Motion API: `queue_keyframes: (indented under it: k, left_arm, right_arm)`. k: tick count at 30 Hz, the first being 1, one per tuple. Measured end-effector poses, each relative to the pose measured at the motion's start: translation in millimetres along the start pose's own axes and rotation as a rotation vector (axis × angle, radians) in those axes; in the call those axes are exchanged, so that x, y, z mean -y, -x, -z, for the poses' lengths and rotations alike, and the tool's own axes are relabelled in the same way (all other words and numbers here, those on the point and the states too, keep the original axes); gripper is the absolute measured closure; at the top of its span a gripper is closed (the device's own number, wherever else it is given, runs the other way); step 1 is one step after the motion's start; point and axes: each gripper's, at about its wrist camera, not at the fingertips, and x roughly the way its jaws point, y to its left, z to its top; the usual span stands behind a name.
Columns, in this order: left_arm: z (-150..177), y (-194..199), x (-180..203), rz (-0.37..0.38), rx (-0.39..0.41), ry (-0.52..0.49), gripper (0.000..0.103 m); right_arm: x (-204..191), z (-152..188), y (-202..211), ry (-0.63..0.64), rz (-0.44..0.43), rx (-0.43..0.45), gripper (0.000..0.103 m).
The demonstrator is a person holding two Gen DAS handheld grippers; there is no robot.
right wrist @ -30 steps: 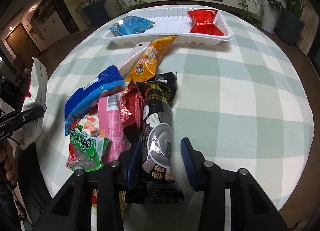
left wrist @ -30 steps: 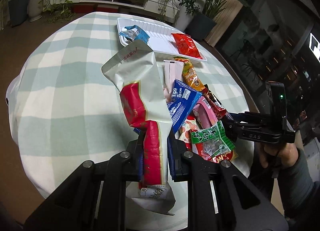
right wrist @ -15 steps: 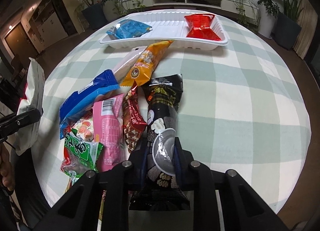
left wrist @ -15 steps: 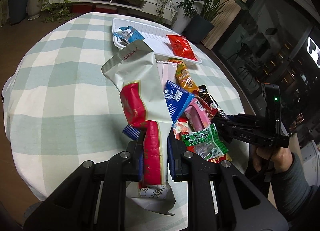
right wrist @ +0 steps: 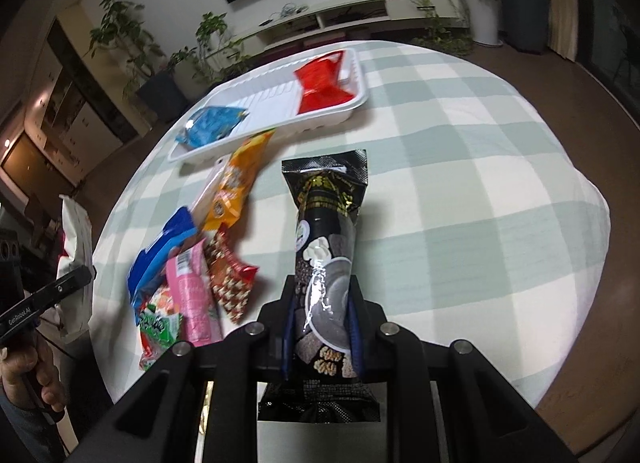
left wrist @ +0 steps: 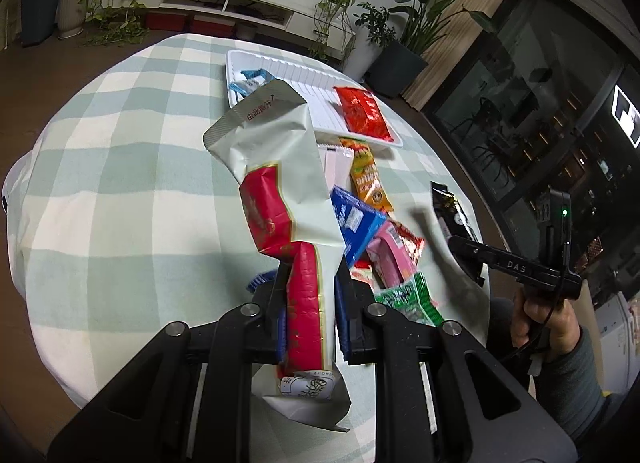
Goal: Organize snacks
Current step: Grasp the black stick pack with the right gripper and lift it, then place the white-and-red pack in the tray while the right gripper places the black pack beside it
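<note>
Both grippers loaded at once, prob. to carry two packs per trip. Left gripper clamped on the white-and-red bag near its lower end, pads tight on the red panel, top flap standing up and forward, bottom tail hanging loose under the jaws; held low down so the long body stays in sight and clear of the pile. Right gripper pinched on the black pack at its lower third, fingers close together w/ foil bulging between them, pack lifted and pointing toward the tray; also seen in left view as black pack sticking up from the right gripper at the right edge of the table. White tray at the far edge of the checked tablecloth, blue snack at its left end, red snack at its right end, ribbed middle bare, so likely room left for both held packs. Rest of pile at the near-left part of the table: orange pack, blue bag, pink pack, brown-red pack, green pack, overlapping, not yet sorted. Judged step: lift done, carry to tray next; risk = floppy bag tail snagging the pile.
</note>
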Motion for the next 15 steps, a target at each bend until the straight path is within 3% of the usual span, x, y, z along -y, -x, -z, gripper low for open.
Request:
queue_keyframes:
  k: [5,9,15]
  left_arm:
    - [-27,1,-4,-0.01,0.021,-0.01,0.086]
    - [-66,-2,-2,-0.027,0.038,-0.047,0.086]
    - [-148,-32,13,-0.06,0.036,-0.117,0.086]
  right_arm:
    - [35,-17,11,-0.094,0.022,0.045,0.08]
    - [53,-50,30,-0.123,0.059,0.121,0.08]
    - [20,-115,49,-0.016,-0.001,0.234,0.08]
